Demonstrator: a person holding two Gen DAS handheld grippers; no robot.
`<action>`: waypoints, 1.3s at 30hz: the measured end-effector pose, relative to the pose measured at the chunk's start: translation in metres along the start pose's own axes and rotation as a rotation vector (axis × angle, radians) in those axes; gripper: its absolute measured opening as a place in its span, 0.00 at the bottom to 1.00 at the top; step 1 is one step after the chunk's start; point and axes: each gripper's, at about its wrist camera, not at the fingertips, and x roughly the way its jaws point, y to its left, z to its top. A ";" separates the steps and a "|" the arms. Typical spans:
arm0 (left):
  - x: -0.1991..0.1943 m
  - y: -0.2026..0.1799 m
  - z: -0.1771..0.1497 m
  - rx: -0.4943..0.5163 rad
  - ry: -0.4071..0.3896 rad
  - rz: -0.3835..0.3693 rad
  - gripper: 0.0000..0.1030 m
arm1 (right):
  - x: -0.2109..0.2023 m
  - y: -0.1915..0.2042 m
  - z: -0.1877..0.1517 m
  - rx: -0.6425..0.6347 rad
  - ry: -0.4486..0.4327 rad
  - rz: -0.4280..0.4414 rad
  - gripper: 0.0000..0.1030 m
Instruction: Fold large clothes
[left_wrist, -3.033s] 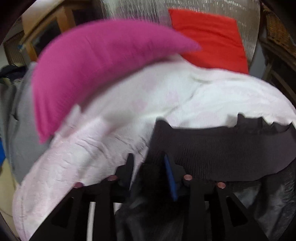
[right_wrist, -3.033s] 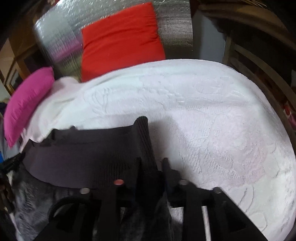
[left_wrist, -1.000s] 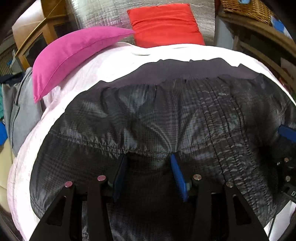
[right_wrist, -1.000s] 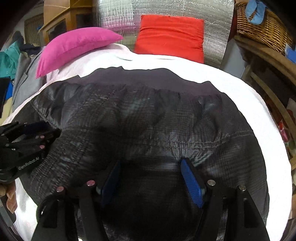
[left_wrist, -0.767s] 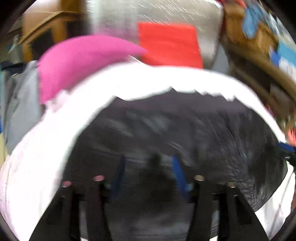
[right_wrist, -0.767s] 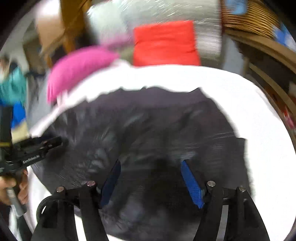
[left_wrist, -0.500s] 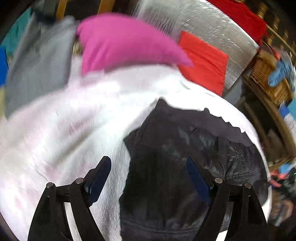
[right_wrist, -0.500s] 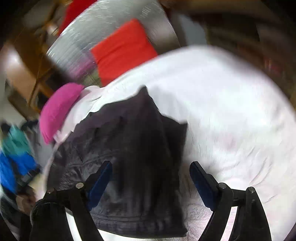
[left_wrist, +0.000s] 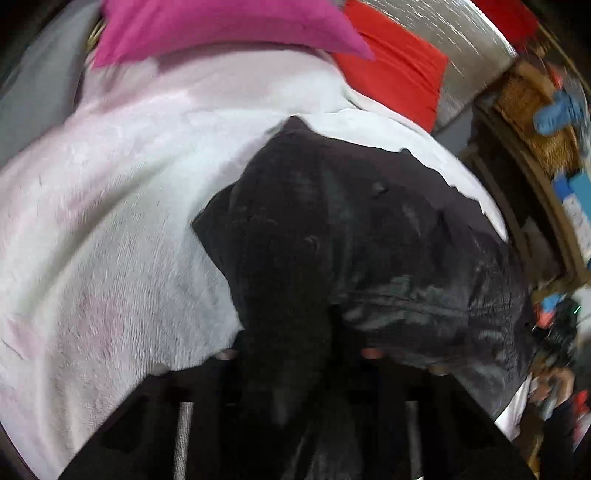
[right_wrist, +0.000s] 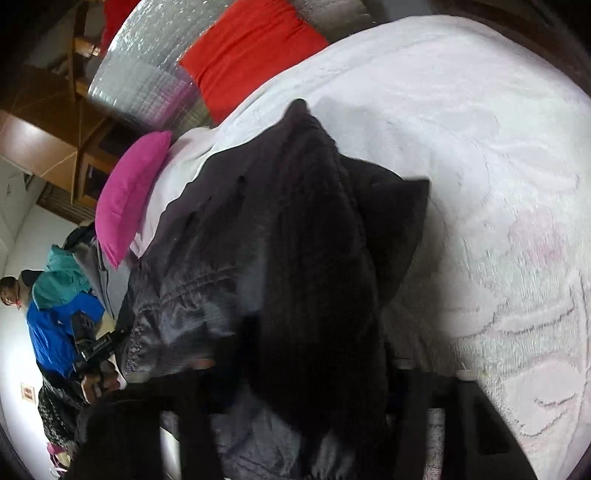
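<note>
The black jacket (left_wrist: 369, 240) looks soft, light and slippery — both the left hand-held gripper (left_wrist: 295, 369) and the right hand-held gripper (right_wrist: 314, 373) have just closed, pinching its side edges.

so a second ago both my claws were open over the spread-out jacket (left_wrist: 369, 236), now I've swung out to its edges and my left gripper (left_wrist: 295, 354) and right gripper (right_wrist: 314, 369) have just been closing, looks like pinching fabric.
</note>
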 end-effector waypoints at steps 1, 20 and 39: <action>-0.003 -0.007 0.003 0.019 -0.002 0.028 0.20 | -0.006 0.005 0.003 -0.018 0.005 -0.012 0.27; -0.064 -0.034 -0.128 0.048 -0.075 0.132 0.30 | -0.068 -0.011 -0.101 -0.085 0.010 -0.097 0.47; -0.033 -0.037 -0.056 0.065 -0.099 0.116 0.34 | -0.022 0.014 -0.006 -0.155 -0.020 -0.143 0.22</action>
